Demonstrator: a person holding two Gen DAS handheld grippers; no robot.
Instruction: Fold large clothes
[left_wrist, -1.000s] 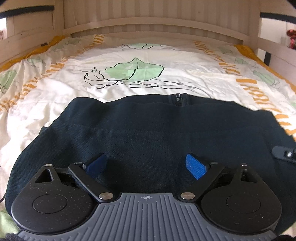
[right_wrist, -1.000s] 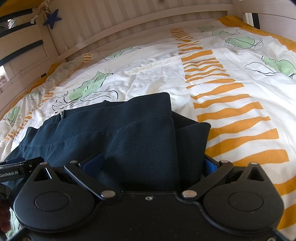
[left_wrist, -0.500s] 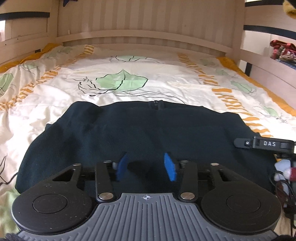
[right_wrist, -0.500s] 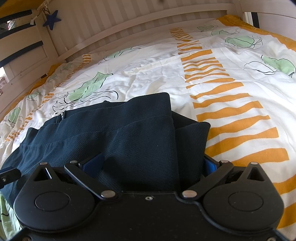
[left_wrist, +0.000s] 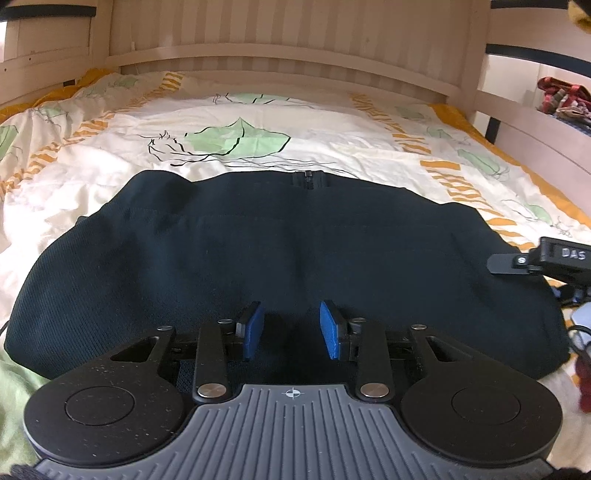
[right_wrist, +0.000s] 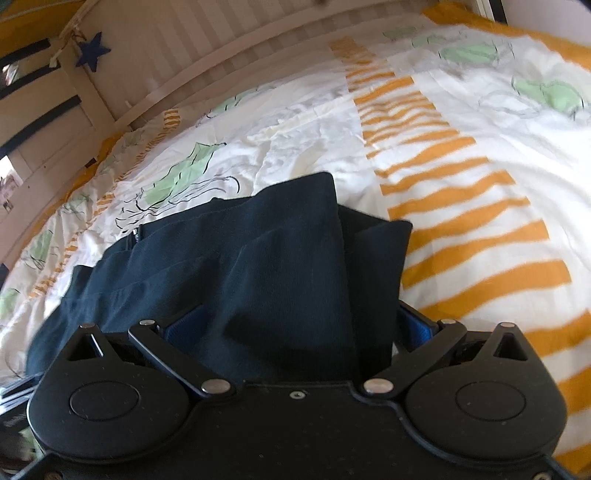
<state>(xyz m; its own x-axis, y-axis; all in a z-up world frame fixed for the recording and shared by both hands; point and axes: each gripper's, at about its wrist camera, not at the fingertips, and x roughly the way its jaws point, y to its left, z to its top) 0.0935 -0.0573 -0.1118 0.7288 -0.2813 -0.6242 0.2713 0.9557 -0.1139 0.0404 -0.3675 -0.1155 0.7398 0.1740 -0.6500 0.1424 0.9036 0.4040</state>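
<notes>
Presently: bed (left_wrist: 110, 177), patterned sheet, fills upper frame. Dark garment (left_wrist: 295, 258), centre frame, soft, limp knit; best pinched at doubled edges. Right gripper (right_wrist: 295, 325), fingers wide, fabric bunched between, apparently unclamped. Left gripper (left_wrist: 291, 328), fingers narrowly apart, over near hem.

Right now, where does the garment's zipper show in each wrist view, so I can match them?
Left wrist: zipper at top centre of the dark garment, on its far edge.
Right wrist: zipper at left, on the garment's far edge.
Shared landmark: green leaf print just beyond it.
</notes>
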